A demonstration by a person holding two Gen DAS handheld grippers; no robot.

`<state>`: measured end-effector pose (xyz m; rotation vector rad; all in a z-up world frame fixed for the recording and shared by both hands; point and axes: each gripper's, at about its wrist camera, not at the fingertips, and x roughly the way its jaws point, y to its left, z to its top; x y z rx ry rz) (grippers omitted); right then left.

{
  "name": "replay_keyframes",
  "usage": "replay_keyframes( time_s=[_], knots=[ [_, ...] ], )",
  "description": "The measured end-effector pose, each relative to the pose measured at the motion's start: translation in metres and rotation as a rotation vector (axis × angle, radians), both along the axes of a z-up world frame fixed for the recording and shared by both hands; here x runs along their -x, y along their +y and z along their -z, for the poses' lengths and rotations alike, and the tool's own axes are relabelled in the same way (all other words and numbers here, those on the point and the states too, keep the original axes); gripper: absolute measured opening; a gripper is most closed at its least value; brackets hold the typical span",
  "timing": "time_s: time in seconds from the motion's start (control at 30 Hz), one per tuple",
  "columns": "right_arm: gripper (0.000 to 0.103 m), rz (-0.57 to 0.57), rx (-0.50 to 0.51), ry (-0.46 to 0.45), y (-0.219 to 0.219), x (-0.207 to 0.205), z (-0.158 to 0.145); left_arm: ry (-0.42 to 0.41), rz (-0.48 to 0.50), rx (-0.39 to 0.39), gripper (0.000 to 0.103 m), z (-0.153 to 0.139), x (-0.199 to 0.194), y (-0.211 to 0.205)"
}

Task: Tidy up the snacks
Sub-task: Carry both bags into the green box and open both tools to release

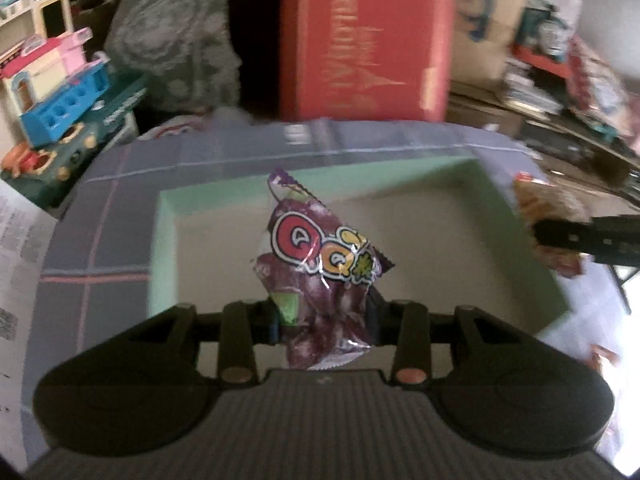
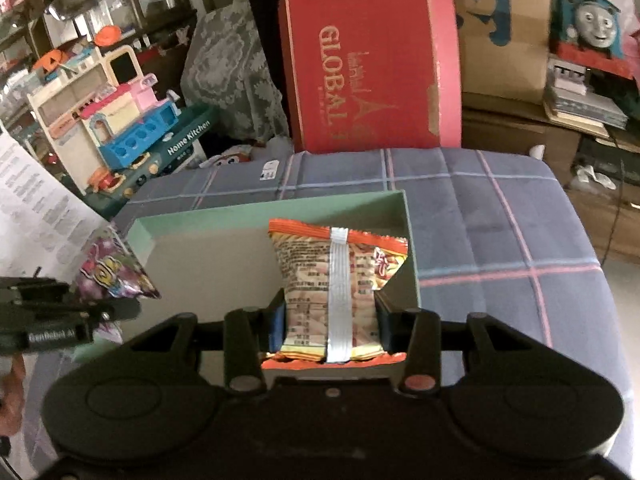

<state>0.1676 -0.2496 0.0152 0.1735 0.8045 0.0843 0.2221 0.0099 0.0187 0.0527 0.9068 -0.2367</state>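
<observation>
My left gripper (image 1: 326,322) is shut on a purple grape-candy packet (image 1: 320,264) and holds it above a shallow green box (image 1: 162,240) with a pale bare floor. My right gripper (image 2: 330,328) is shut on an orange snack packet (image 2: 340,280) with a silver back seam, held over the right part of the same green box (image 2: 412,240). The right gripper with its orange packet (image 1: 540,208) shows at the right of the left wrist view. The left gripper with the purple packet (image 2: 112,272) shows at the left of the right wrist view.
The box lies on a grey-blue plaid cushion (image 2: 500,220). A red GLOBAL carton (image 2: 368,64) stands behind it, a cardboard box (image 2: 500,40) to its right. A toy kitchen set (image 2: 120,120) sits at the left. White printed paper (image 2: 36,208) lies at the left edge.
</observation>
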Motion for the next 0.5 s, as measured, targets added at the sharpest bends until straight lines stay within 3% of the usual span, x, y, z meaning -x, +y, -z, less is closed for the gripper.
replay_keyframes(
  time_s=[0.17, 0.4, 0.47, 0.5],
  knots=[
    [0.042, 0.005, 0.031, 0.04, 0.011, -0.048, 0.028, 0.037, -0.055, -0.021, 0.037, 0.029, -0.051, 0.03],
    [0.042, 0.013, 0.07, 0.079, 0.017, -0.094, 0.062, 0.066, -0.098, -0.043, 0.039, 0.059, -0.089, 0.049],
    [0.044, 0.011, 0.085, 0.068, 0.019, -0.098, 0.066, 0.053, -0.112, -0.061, 0.049, 0.061, -0.091, 0.05],
    [0.054, 0.01, 0.095, 0.058, 0.02, -0.098, 0.066, 0.041, -0.126, -0.083, 0.069, 0.063, -0.092, 0.05]
  ],
)
